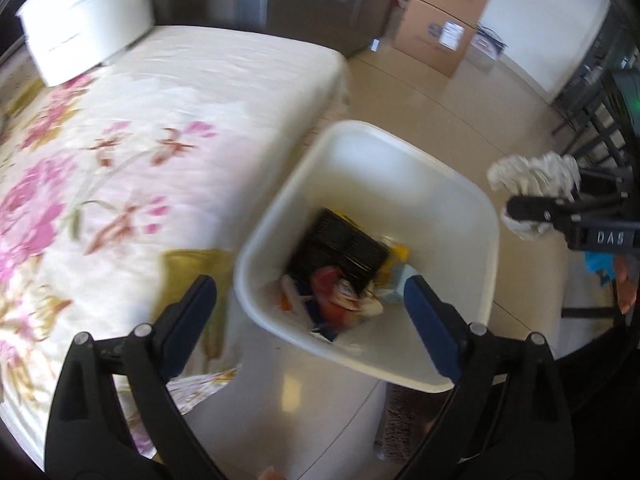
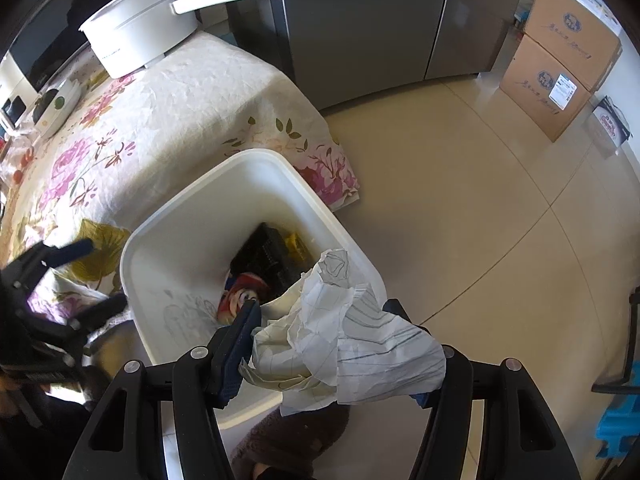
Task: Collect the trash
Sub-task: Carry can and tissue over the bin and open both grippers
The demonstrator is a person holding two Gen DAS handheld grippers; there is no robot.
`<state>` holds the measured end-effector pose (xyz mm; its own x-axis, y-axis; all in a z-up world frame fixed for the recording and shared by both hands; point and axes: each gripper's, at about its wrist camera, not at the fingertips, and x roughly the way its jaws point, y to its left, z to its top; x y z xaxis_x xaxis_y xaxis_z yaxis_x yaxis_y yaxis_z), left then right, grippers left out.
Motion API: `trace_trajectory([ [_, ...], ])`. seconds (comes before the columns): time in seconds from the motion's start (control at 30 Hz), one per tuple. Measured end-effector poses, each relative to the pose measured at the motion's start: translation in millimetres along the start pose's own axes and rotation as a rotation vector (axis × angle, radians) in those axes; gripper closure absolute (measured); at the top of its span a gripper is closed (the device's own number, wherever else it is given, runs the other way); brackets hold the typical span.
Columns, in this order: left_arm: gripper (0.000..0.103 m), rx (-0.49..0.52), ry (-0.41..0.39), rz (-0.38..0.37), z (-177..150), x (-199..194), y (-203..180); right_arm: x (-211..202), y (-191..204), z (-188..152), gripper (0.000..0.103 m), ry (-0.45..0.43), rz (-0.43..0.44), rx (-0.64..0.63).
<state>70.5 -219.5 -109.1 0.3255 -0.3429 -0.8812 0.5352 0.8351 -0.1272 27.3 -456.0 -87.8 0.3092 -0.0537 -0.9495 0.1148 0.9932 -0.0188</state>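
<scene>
Right gripper point(image 2: 320, 344) pinches crumpled lined paper point(image 2: 348, 336) over the white trash bin's point(image 2: 256, 160) rim; left gripper point(image 1: 310, 304) hangs spread above it.

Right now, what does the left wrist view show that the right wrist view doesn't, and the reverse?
Left wrist only: the open, empty left gripper from behind, and a side view of the right gripper beside the bin.

Right wrist only: the lined print on the crumpled white paper, a white electric pot on the table, and a grey fridge.

Both: the white plastic bin holding trash, the floral tablecloth, stacked cardboard boxes, and the paper clamped in the right gripper.
</scene>
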Motion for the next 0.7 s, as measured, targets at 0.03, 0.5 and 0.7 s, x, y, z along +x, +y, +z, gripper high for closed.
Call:
trace_trajectory([
  [0.03, 0.005, -0.014, -0.002, 0.011, -1.0, -3.3, 5.4, 0.3, 1.4, 0.1, 0.038, 0.002, -0.001, -0.002],
  [0.5, 0.001, -0.096, -0.068, 0.105, -24.1, -47.9, 46.9, 8.5, 35.9, 6.8, 0.010, 0.024, -0.032, -0.052],
  [0.7, 0.001, -0.107, -0.073, 0.156, -31.3, -57.6, 57.9, 5.9, 51.8, 7.7, 0.000, 0.009, -0.058, -0.081],
])
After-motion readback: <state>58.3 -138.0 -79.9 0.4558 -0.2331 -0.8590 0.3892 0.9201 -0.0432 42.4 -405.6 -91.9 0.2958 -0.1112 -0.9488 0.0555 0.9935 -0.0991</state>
